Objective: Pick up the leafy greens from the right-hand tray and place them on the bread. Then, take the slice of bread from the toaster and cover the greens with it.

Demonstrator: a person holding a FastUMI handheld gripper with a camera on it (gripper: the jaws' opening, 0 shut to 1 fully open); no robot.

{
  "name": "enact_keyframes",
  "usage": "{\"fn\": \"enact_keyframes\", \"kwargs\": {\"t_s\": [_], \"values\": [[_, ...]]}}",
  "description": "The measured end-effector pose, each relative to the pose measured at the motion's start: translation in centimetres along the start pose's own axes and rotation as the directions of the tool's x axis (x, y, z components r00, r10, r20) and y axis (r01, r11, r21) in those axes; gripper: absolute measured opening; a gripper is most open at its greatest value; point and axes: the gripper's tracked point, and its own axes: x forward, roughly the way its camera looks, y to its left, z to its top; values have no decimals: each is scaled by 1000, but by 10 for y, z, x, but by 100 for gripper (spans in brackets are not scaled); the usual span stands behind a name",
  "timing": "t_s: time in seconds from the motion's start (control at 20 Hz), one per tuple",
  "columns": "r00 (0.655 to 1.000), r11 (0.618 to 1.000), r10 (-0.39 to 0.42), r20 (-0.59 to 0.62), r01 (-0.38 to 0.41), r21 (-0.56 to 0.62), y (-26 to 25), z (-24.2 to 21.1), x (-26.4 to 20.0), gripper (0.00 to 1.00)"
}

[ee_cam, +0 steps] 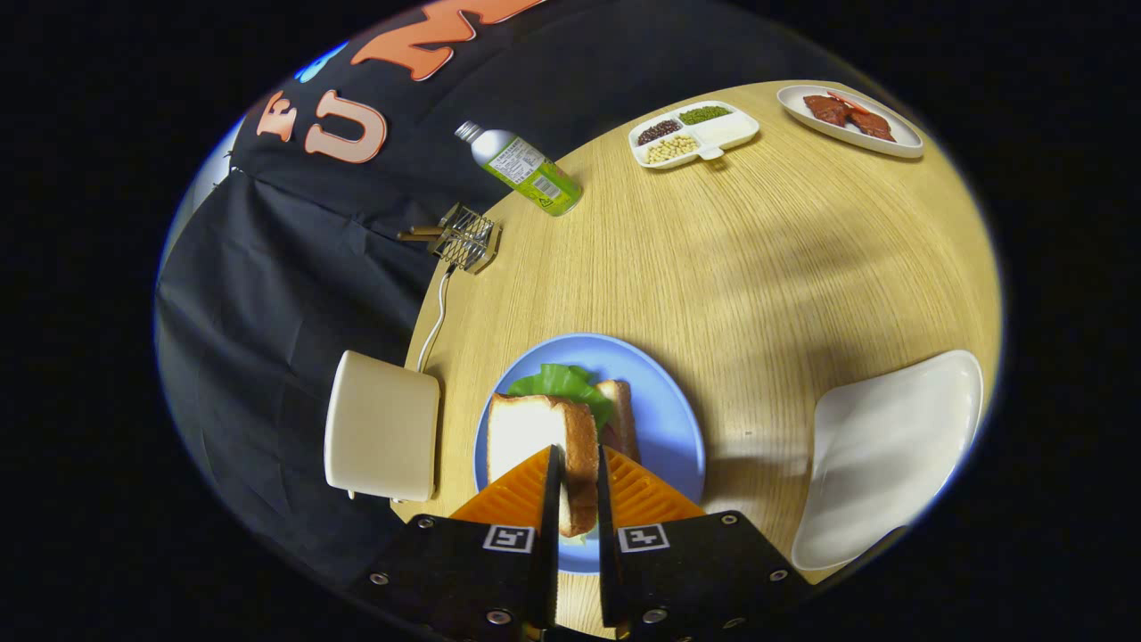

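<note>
My gripper is shut on a slice of bread, holding it on edge between both fingers just above the blue plate. Under and beyond the held slice lie the leafy greens on a second slice of bread on that plate. The held slice leans to the left and covers part of the greens. The cream toaster stands left of the plate at the table's edge. The white right-hand tray lies right of the plate with nothing on it.
Beyond the plate stand a small wire rack and a tipped green-labelled bottle. Farther back sit a divided white dish of beans and a white plate with dark red slices. A white cord runs from the toaster.
</note>
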Motion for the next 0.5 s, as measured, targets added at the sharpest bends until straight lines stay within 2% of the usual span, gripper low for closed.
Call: {"fn": "enact_keyframes", "kwargs": {"t_s": [0.2, 0.35, 0.5], "values": [[999, 1000, -18, 39, 19, -11, -7, 5, -4, 31], [993, 997, -45, 113, 51, -52, -6, 16, -20, 39], [974, 991, -34, 225, 62, -119, 10, 32, -44, 40]]}}
